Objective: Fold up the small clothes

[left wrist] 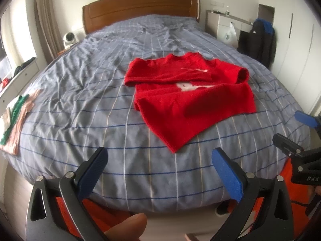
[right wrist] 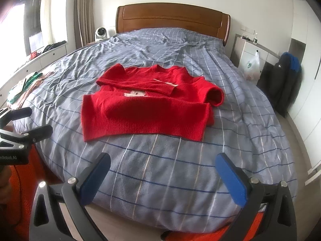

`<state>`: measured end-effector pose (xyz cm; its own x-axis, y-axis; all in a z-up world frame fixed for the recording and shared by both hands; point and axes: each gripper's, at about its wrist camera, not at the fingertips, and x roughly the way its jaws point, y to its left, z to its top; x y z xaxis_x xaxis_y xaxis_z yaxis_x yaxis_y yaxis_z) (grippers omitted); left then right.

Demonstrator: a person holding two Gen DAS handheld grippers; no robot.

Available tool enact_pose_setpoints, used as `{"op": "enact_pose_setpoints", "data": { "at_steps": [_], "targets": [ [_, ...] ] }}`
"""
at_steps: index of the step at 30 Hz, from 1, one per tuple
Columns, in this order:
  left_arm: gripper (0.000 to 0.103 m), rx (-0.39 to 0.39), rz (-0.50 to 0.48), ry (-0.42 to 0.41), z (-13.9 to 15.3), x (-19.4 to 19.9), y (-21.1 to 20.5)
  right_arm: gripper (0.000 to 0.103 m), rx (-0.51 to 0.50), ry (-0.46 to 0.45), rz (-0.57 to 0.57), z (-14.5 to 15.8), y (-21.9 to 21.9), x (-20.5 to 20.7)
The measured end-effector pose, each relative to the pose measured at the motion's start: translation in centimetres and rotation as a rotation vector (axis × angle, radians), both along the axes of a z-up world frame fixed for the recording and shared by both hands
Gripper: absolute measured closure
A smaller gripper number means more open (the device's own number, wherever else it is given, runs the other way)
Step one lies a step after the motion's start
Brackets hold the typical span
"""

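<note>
A bright red knitted sweater with a ribbed hem [right wrist: 144,108] is lying in the middle of the right wrist view, spread on a wide bed covered in a grey-blue checked duvet [right wrist: 180,170]. One sleeve is lying folded across the chest, over a pale printed patch, and the other sleeve is sitting bunched at the right, its cuff gaping open. The knit is looking soft, thick and limp, likely light enough to lift easily but ready to sag and slide out of shape; the ribbed hem corners, nearest the lower part of the frame, are probably offering the firmest places to pinch. The right gripper [right wrist: 163,177] is hanging at the bottom of its own view with its blue-padded fingers spread wide and holding nothing. The left gripper [left wrist: 160,172] is showing the same at the bottom of the left wrist view, fingers spread and empty, well short of the sweater. The duvet is looking wrinkled and yielding, so fingers pressing down will likely sink and may catch the cover along with the knit. A small stack of green and pink folded clothes [left wrist: 14,118] is resting at the left edge of that view. A brown wooden headboard [right wrist: 172,20] is standing at the top centre, and a dark jacket with blue trim [right wrist: 282,80] is hanging at the right.
</note>
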<state>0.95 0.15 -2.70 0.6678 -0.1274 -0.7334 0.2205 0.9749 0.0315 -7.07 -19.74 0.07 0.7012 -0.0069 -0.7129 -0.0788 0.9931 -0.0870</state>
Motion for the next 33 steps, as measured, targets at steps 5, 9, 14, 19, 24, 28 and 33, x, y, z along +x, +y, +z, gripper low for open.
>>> {"op": "enact_pose_setpoints", "data": {
  "at_steps": [5, 9, 14, 19, 24, 28, 33],
  "targets": [
    [0.0, -0.001, 0.003, -0.001, 0.02, 0.0, -0.02, 0.0, -0.002, 0.0, 0.005, 0.01, 0.29, -0.04],
    [0.0, -0.003, 0.004, -0.001, -0.02, -0.09, -0.09, 0.0, 0.0, 0.002, 0.005, 0.04, 0.18, 0.04],
    [0.0, -0.008, 0.005, 0.003, 0.1, -0.3, -0.03, 0.0, -0.002, 0.002, 0.006, 0.09, 0.24, -0.02],
    [0.0, -0.01, 0.003, -0.001, 0.21, -0.42, -0.03, 0.0, -0.002, 0.002, 0.006, 0.11, 0.2, -0.01],
    [0.0, -0.012, 0.003, -0.002, 0.43, -0.59, -0.06, 0.0, -0.001, 0.002, 0.005, 0.11, 0.19, 0.01],
    [0.0, -0.016, 0.002, 0.004, 0.5, -0.66, 0.01, 0.0, -0.001, 0.002, 0.006, 0.15, 0.21, -0.02],
    [0.0, -0.019, 0.002, 0.014, 0.45, -0.57, 0.17, 0.0, 0.0, 0.006, 0.004, 0.11, 0.23, -0.02]
  ]
}}
